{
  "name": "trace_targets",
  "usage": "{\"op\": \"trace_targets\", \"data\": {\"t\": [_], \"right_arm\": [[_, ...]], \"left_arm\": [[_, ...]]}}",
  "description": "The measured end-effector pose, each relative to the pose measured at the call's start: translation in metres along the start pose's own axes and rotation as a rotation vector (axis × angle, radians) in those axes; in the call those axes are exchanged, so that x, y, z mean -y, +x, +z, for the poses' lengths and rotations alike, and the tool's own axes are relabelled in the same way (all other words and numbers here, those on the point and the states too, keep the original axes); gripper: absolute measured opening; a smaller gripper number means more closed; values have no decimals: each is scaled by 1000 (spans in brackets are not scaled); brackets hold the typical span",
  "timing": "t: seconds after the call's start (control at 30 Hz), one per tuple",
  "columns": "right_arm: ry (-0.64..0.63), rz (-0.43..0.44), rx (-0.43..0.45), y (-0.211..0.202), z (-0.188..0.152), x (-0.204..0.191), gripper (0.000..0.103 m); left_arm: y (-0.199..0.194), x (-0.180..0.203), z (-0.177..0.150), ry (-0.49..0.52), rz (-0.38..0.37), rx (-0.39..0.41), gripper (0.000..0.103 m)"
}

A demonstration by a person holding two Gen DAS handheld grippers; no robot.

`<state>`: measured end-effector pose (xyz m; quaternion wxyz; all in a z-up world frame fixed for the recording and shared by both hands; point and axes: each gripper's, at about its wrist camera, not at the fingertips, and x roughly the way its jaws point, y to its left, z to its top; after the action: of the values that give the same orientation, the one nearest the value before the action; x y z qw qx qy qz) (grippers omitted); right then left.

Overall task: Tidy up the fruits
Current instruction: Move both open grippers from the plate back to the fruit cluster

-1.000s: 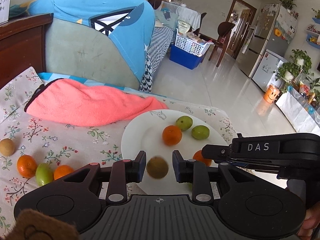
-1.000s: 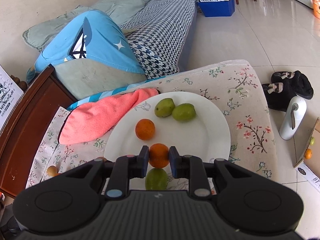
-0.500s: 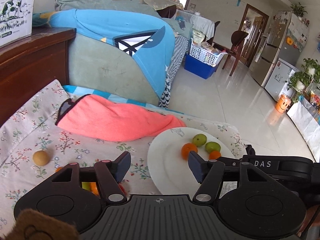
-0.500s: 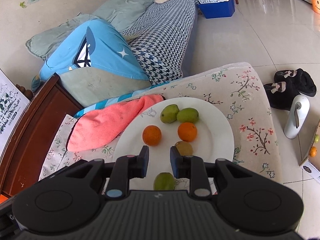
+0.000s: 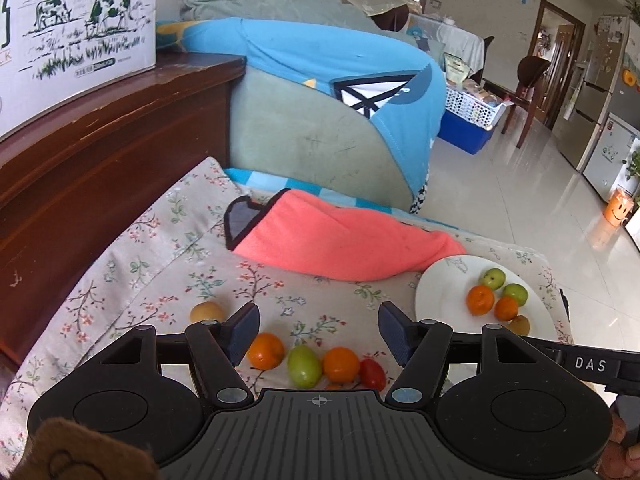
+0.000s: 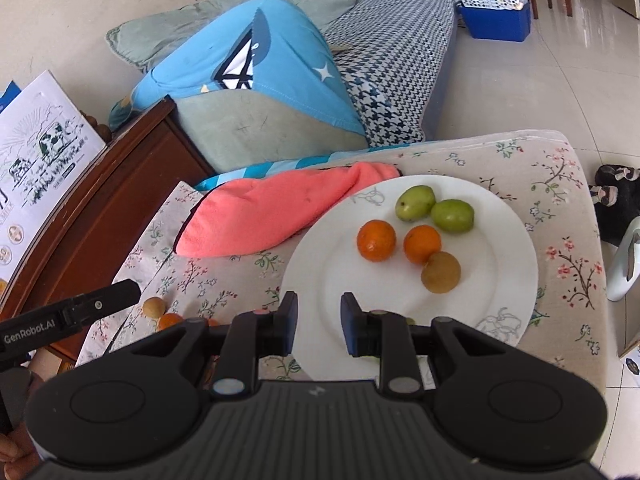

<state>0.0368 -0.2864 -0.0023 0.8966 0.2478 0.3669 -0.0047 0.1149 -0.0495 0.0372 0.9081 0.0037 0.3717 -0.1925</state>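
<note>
White plate (image 6: 504,276), lying on the floral cloth (image 6: 560,184) ahead and slightly right of the right gripper (image 6: 319,326): holds five fruits grouped in its far half, namely two green fruits (image 6: 415,202) touching each other at the far side, two oranges (image 6: 376,240) side by side nearer, and one brownish-yellow round fruit (image 6: 441,271) nearest the claw, touching the right-hand orange. A further green fruit shows only as a sliver behind the right gripper's right finger; whether it is on the plate cannot be told. Loose fruits on the cloth, seen from the left wrist: an orange (image 5: 265,350), an oblong green fruit (image 5: 304,365), a second orange (image 5: 341,364) and a small red tomato (image 5: 373,373) in a row close in front of the left gripper (image 5: 319,332), between its fingers; a tan round fruit (image 5: 207,312) just beyond the left fingertip. Pink towel (image 5: 340,240), folded, ahead of both claws, one end touching the plate's far-left rim. Beyond it: a blue cushion (image 5: 320,56) over a grey-green sofa arm; a dark wooden cabinet (image 5: 100,140) to the left, carrying a milk carton box (image 5: 72,24). Left gripper: jaws spread wide, empty, low over the loose fruit row. Right gripper: jaws parted a little, empty, tips over the plate's near rim.
</note>
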Motion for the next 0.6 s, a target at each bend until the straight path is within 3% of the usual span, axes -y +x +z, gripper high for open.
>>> {"op": "trace_targets", "data": {"t": [0.13, 0.43, 0.6], "right_arm": [[-59, 49, -38, 7, -9, -19, 25], [-231, 169, -159, 28, -43, -68, 25], [-312, 188, -204, 40, -61, -90, 25]], "left_arm": [[4, -17, 0, -46, 53, -29, 65], [11, -37, -15, -76, 72, -107, 66], [15, -46, -22, -108, 94, -150, 66]]}}
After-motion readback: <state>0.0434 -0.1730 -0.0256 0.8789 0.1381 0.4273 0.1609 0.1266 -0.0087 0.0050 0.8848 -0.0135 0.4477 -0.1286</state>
